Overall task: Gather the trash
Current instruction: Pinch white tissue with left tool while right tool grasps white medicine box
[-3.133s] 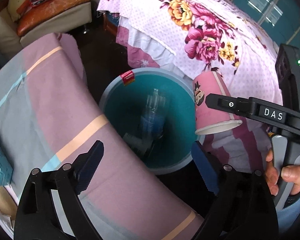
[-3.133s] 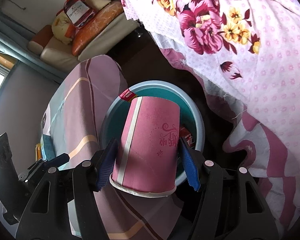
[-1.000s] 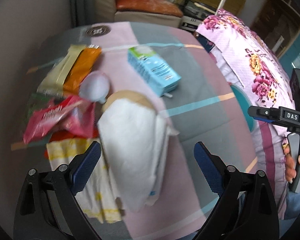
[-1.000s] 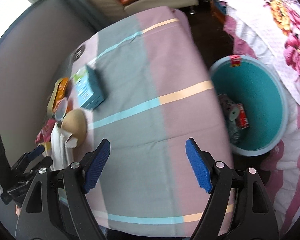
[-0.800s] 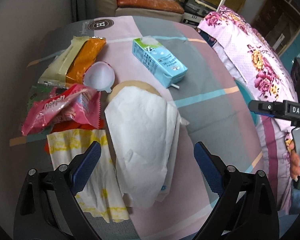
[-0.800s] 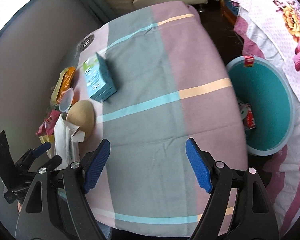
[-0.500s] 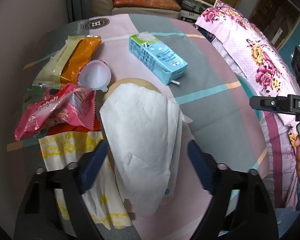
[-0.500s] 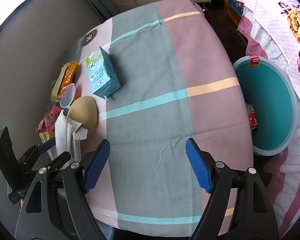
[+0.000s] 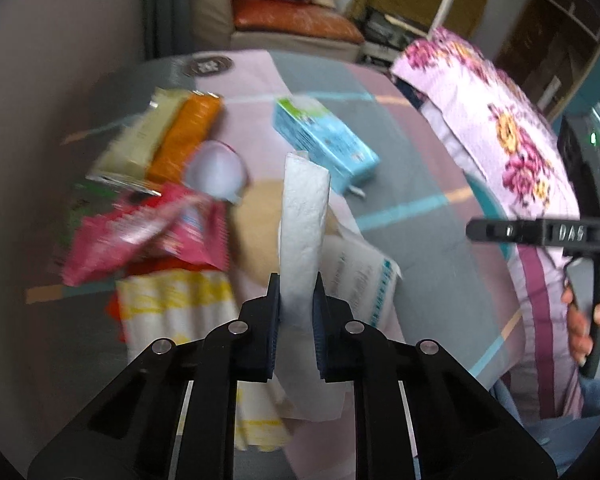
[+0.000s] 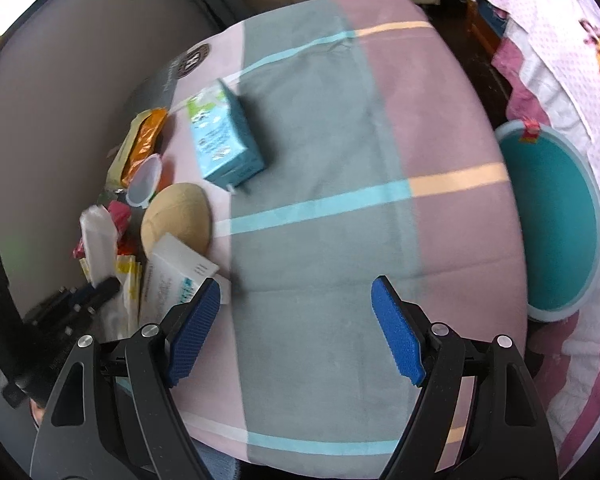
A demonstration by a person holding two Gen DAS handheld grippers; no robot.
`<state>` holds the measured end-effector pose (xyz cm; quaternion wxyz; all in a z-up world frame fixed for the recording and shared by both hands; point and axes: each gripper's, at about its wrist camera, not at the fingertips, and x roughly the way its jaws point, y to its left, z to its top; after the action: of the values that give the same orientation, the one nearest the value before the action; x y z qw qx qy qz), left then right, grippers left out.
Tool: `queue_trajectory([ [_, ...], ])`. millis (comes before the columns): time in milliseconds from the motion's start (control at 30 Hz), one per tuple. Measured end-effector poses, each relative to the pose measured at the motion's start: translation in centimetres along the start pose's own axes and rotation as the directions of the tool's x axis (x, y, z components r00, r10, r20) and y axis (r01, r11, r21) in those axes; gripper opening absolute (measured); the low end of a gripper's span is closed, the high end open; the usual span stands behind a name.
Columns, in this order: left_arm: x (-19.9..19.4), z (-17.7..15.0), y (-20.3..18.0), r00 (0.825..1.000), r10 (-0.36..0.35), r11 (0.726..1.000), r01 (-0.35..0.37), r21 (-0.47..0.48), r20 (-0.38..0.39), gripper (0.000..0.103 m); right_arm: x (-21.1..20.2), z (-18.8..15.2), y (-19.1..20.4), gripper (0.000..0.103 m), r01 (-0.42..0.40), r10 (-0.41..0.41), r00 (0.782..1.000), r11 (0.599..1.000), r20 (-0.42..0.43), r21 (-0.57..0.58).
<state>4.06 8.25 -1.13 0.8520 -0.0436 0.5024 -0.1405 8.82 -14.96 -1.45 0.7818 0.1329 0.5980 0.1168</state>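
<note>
White folded tissue (image 9: 302, 216) stands pinched upright in the left tool (image 9: 296, 312) — the right tool (image 10: 296, 332) hangs spread over the striped table (image 10: 340, 208), nothing between its pads.

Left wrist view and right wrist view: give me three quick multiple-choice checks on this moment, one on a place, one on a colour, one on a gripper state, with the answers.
1. Where does the teal bin stand?
A. On the table
B. On the floor, between the table and the floral bedspread
C. On the sofa

2. What colour is the drink carton lying on the tablecloth?
A. Light blue with a green-and-white end
B. Red
C. Black

3. What is the left gripper doing?
A. Standing wide open over bare cloth
B. Gripping the carton
C. Shut on the white tissue

Answers:
1. B: the right wrist view shows it below the table edge, beside the bedspread.
2. A: both views show the blue box.
3. C: both pads press on the white sheet, while the right gripper stands open and empty.
</note>
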Motion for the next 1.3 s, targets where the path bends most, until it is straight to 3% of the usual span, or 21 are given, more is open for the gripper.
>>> queue_trajectory([
  [233, -2.3, 0.4, 4.1, 0.998, 0.014, 0.995, -0.008, -0.1, 0.058, 0.015, 1.6, 1.5, 5.1, 0.074, -0.017, 0.014, 1.0, 0.993, -0.024, -0.115],
  [433, -1.0, -1.0, 6.1, 1.0, -0.01, 0.989, 0.013, -0.147, 0.019, 0.015, 4.1, 1.6, 9.4, 0.074, -0.047, 0.029, 0.996, 0.978, -0.089, -0.201],
  [567, -0.5, -1.6, 6.6, 0.999, -0.035, 0.988, 0.036, -0.152, 0.011, 0.015, 4.8, 0.1, 9.2, 0.074, -0.042, 0.019, 0.99, 0.985, -0.137, -0.166],
  [800, 0.1, -2.0, 7.3, 0.997, -0.077, 0.982, 0.079, -0.172, 0.016, 0.015, 6.1, -2.4, 9.5, 0.074, -0.108, 0.089, 0.972, 0.991, -0.218, -0.077],
  [933, 0.2, -2.6, 7.9, 0.995, -0.096, 0.976, 0.097, -0.196, 0.013, 0.015, 7.6, -1.8, 11.0, 0.08, -0.097, 0.083, 0.977, 0.993, -0.198, -0.065],
  [1100, 0.5, -3.1, 8.5, 0.994, -0.11, 0.97, 0.107, -0.22, -0.002, 0.015, 9.2, -1.2, 11.2, 0.08, -0.077, 0.072, 0.98, 0.997, -0.183, -0.021],
  [1167, 0.6, -3.3, 8.4, 0.994, -0.11, 0.971, 0.105, -0.216, -0.008, 0.015, 9.4, -1.4, 11.0, 0.07, -0.091, 0.086, 0.981, 0.996, -0.176, -0.022],
  [1300, 0.2, -2.9, 7.7, 0.994, -0.107, 0.974, 0.104, -0.2, -0.003, 0.015, 8.3, -1.8, 11.2, 0.066, -0.108, 0.097, 0.985, 0.991, -0.143, -0.073],
])
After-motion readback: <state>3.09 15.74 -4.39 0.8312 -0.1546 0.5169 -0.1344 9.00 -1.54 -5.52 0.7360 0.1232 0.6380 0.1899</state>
